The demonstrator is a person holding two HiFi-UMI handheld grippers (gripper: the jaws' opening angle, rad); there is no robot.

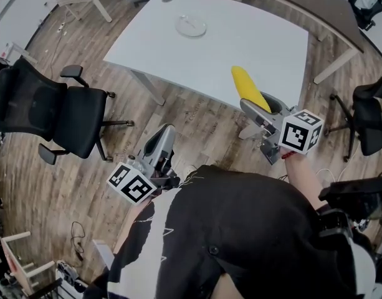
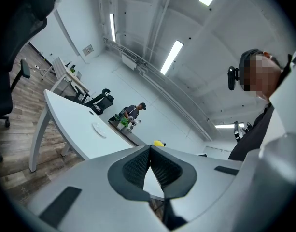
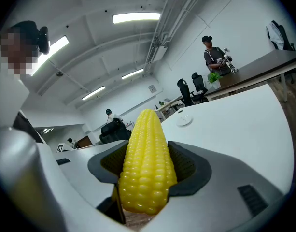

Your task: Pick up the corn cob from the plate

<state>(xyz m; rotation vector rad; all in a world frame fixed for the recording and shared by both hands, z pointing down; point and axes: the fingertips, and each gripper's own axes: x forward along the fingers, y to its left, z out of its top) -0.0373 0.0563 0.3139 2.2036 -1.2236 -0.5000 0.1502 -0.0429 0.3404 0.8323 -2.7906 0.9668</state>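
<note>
My right claw (image 3: 148,170) grips the corn cob (image 3: 147,163).
The plate (image 1: 191,25) lies on the desk (image 1: 253,39) well ahead of it; my left claw (image 2: 150,151), jaws together, hangs near a chair (image 1: 60,111).

right claw (image 3: 147,178) | clamped on corn cob (image 3: 147,163) | white table (image 3: 234,124) behind, plate (image 3: 184,120) on it

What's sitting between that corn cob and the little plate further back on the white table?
Nothing: in the head view, only bare white table separates the corn cob from the plate.
</note>
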